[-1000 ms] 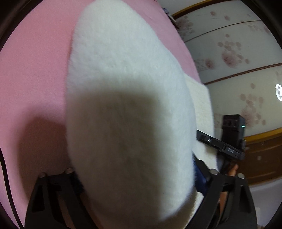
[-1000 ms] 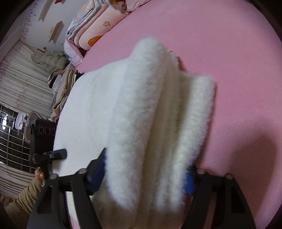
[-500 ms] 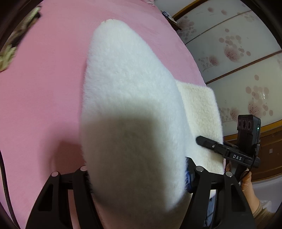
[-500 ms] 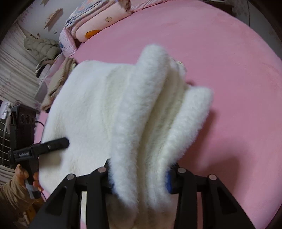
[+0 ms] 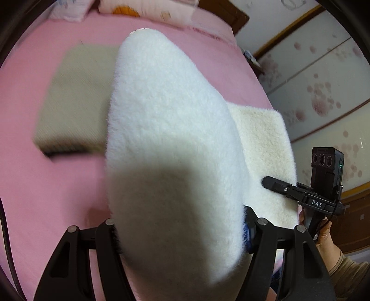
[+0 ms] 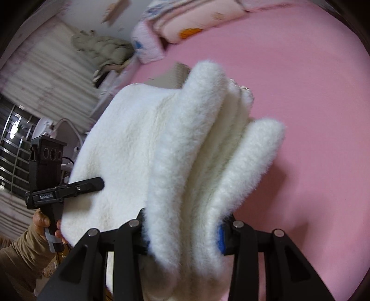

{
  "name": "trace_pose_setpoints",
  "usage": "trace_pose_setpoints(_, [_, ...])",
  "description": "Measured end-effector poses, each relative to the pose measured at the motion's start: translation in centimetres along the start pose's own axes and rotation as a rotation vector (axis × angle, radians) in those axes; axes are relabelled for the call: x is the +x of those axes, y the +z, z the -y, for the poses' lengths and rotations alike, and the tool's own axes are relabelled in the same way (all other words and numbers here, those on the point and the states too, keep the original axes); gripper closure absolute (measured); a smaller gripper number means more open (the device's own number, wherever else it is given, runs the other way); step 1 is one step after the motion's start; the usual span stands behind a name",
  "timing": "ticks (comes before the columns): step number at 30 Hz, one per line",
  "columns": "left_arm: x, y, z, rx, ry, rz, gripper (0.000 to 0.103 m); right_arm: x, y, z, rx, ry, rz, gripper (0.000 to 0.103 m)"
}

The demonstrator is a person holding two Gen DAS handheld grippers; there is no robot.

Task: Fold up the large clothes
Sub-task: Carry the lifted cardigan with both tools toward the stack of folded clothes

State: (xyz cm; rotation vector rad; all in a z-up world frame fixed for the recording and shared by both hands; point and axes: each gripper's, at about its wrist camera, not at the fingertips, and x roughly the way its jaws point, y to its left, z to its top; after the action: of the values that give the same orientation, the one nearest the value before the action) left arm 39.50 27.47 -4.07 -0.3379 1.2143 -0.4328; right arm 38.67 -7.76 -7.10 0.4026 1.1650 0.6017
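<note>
A thick white fleece garment [image 5: 171, 143] is folded into several layers and held up above the pink bed [image 5: 46, 196]. My left gripper [image 5: 180, 233] is shut on one end of the bundle, its fingertips buried in the pile. My right gripper [image 6: 182, 231] is shut on the other end, where the stacked folds [image 6: 208, 162] show edge-on. Each gripper shows in the other's view, the right one [image 5: 277, 185] and the left one [image 6: 92, 183] clamped on the fleece edge.
A folded beige garment [image 5: 71, 99] lies on the bed behind the fleece. Pillows and folded bedding [image 6: 189, 20] sit at the head of the bed. A floral wardrobe [image 5: 323, 81] stands to the right, and a padded jacket [image 6: 101, 46] lies by the curtains.
Both grippers have carried the fleece bundle up and toward the head of the bed. The beige folded garment and the pillows have come into view.
</note>
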Motion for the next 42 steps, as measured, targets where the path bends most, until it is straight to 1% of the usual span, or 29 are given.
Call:
trace_pose_setpoints(3, [-1.9,4.6,-4.2,0.026,0.022,0.057,0.035,3.8,5.2,-3.4,-0.027,0.008,0.044,0.064])
trace_pose_setpoints(7, [-2.5,10.1,-10.1,0.056,0.029,0.108,0.035,9.3,11.6,-6.4,-0.045,0.007,0.091,0.064])
trace_pose_setpoints(8, [-2.4,11.6,-11.6,0.051,0.030,0.121,0.035,10.2,12.6,-7.0,-0.051,0.001,0.098,0.064])
trace_pose_setpoints(11, [-1.2,14.7,-15.0,0.047,0.037,0.131,0.035,14.0,16.2,-8.1,-0.059,-0.019,0.123,0.064])
trace_pose_setpoints(14, [1.5,17.3,-16.4,0.050,0.055,0.140,0.035,17.4,18.5,-7.7,-0.044,-0.031,0.135,0.064])
trace_pose_setpoints(16, [3.6,17.2,-16.7,0.043,0.057,0.133,0.034,19.1,19.4,-7.1,-0.044,-0.044,0.135,0.064])
trace_pose_setpoints(18, [5.9,17.4,-17.7,0.030,0.072,0.111,0.032,20.8,19.7,-6.0,-0.037,-0.070,0.126,0.064])
trace_pose_setpoints(20, [7.0,17.5,-19.0,0.036,0.059,0.129,0.028,21.9,19.8,-5.3,-0.041,-0.101,0.125,0.064])
trace_pose_setpoints(22, [7.4,17.1,-18.6,0.070,0.064,0.151,0.018,22.4,19.4,-4.7,-0.058,-0.108,0.135,0.063])
trace_pose_setpoints(23, [7.7,16.9,-18.3,0.108,0.116,0.164,0.007,22.4,19.1,-4.5,-0.062,-0.103,0.140,0.062])
trace_pose_setpoints(24, [8.1,17.2,-18.9,0.133,0.156,0.172,0.000,22.5,18.9,-4.4,-0.072,-0.107,0.141,0.060])
trace_pose_setpoints(25, [8.4,17.1,-18.9,0.145,0.173,0.177,0.000,22.6,18.6,-4.5,-0.087,-0.117,0.141,0.057])
trace_pose_setpoints(26, [8.4,16.9,-18.9,0.151,0.174,0.186,0.000,22.6,18.3,-4.7,-0.105,-0.136,0.141,0.055])
trace_pose_setpoints(28, [8.0,17.3,-19.0,0.154,0.185,0.202,0.000,22.5,18.0,-5.1,-0.132,-0.184,0.147,0.047])
trace_pose_setpoints(30, [8.3,16.9,-17.6,0.183,0.234,0.225,0.000,22.1,17.7,-5.6,-0.140,-0.213,0.149,0.046])
trace_pose_setpoints(31, [8.1,16.7,-16.9,0.197,0.267,0.232,0.000,21.8,17.6,-5.9,-0.140,-0.225,0.145,0.046])
trace_pose_setpoints(32, [7.8,16.4,-16.0,0.214,0.317,0.241,0.000,21.6,17.5,-6.1,-0.141,-0.235,0.143,0.046])
trace_pose_setpoints(33, [6.6,16.1,-16.5,0.224,0.345,0.248,0.000,21.4,17.4,-6.3,-0.144,-0.247,0.140,0.046])
trace_pose_setpoints(34, [6.1,15.7,-15.7,0.246,0.396,0.265,0.000,21.0,17.2,-6.6,-0.147,-0.264,0.136,0.046])
trace_pose_setpoints(35, [5.7,15.4,-15.6,0.254,0.430,0.277,0.000,20.6,17.0,-6.8,-0.151,-0.284,0.141,0.046])
trace_pose_setpoints(37, [4.3,14.7,-14.8,0.239,0.489,0.300,0.000,19.3,16.5,-7.7,-0.173,-0.357,0.167,0.045])
trace_pose_setpoints(39, [3.1,13.9,-13.8,0.208,0.545,0.313,0.000,18.3,15.8,-8.5,-0.197,-0.412,0.184,0.045])
trace_pose_setpoints(40, [2.7,13.1,-13.1,0.205,0.569,0.324,0.000,17.8,15.4,-9.1,-0.211,-0.450,0.189,0.045])
trace_pose_setpoints(41, [2.3,12.7,-12.3,0.205,0.612,0.336,0.000,17.3,15.0,-9.6,-0.224,-0.482,0.194,0.045])
trace_pose_setpoints(42, [1.9,12.3,-11.3,0.207,0.640,0.351,0.000,17.0,14.6,-10.1,-0.235,-0.500,0.198,0.045])
